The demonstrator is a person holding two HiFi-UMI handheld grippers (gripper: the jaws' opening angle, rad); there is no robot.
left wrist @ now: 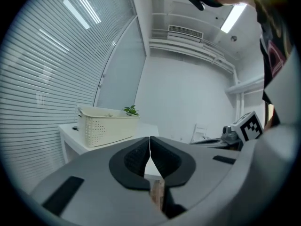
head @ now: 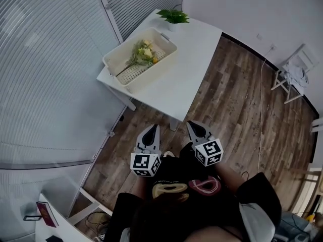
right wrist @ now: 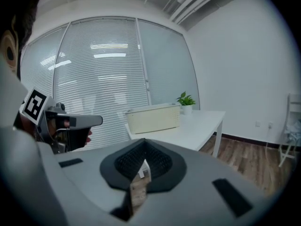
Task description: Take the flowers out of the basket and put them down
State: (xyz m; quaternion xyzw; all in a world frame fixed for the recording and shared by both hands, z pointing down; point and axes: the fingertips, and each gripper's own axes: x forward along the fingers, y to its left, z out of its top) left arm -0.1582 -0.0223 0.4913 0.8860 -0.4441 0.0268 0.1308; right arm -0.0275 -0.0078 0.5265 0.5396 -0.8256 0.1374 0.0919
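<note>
Pressed together and empty, the left gripper [head: 150, 128] and right gripper [head: 195, 125] are held well short of the yellow-white flower bunch [head: 143, 53], laid lengthwise in the cream perforated basket [head: 114, 60] ahead, nearer the left.

1. I'm looking down at a white rectangular table [head: 189, 67] that stands on a wood-plank floor [head: 237, 110]. One long side runs close along a wall of glass panels with blinds [head: 50, 59].
2. A cream basket [head: 151, 69] with perforated walls sits directly on the tabletop. It is near the corner closest to me on the blinds side, roughly in line with the table's edges.
3. A small potted plant [head: 173, 16] stands upright at the table's far corner, beyond the basket and apart from it.
4. On the floor, well apart from the table and off to my right, a white chair [head: 291, 79] stands by the wall.
</note>
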